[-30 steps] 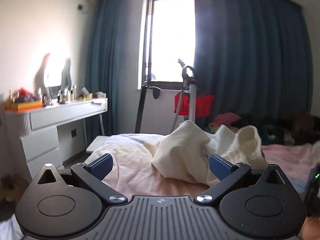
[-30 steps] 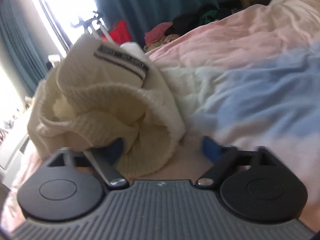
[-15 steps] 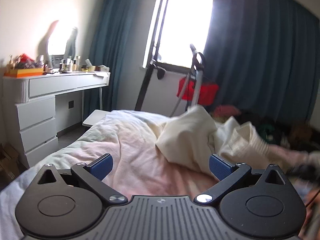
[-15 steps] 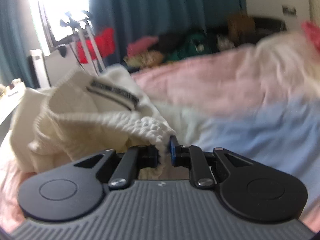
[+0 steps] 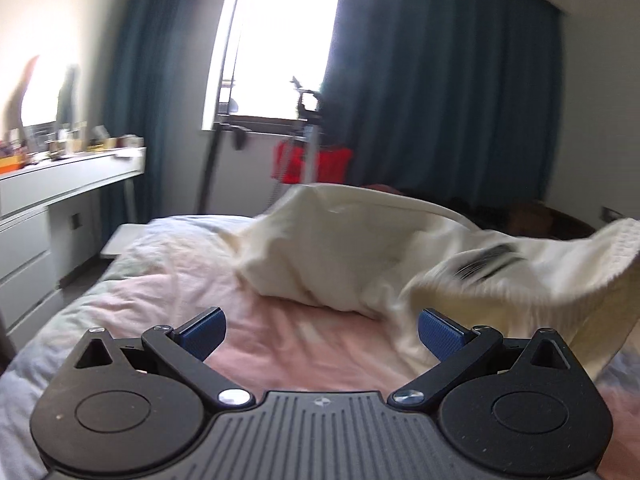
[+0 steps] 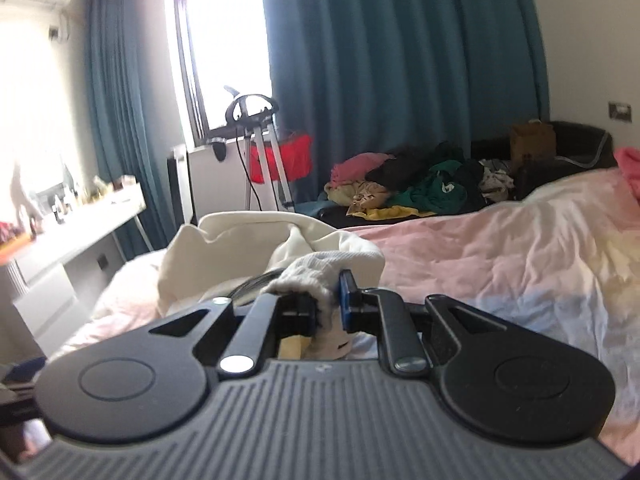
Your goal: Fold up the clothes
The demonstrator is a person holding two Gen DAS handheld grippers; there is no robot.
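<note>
the right hand-held gripper is clamped on a ribbed edge of the cream sweater, the knit pinched between its two pads. the left hand-held gripper is spread wide with nothing between its fingers, hovering low over the pink bedding of the bed.

the sweater sits in a loose heap near the middle of the bed, toward the window-side edge. one end is raised off the bedding on the right of the left wrist view, where its dark label shows blurred, so that part seems to be in motion. the rest of the cloth is bunched and creased, not flat.

judging from this, the step in hand is lifting and spreading the garment, not folding it: no neat fold shows anywhere. one held edge alone will only drag the heap. the next move seems to call for the left gripper to reach forward and right to the nearest free edge of the sweater, close on it, and then for both to pull apart so the cloth opens and can be laid flat on the bed.

a pile of other clothes lies beyond the far edge of the bed.
</note>
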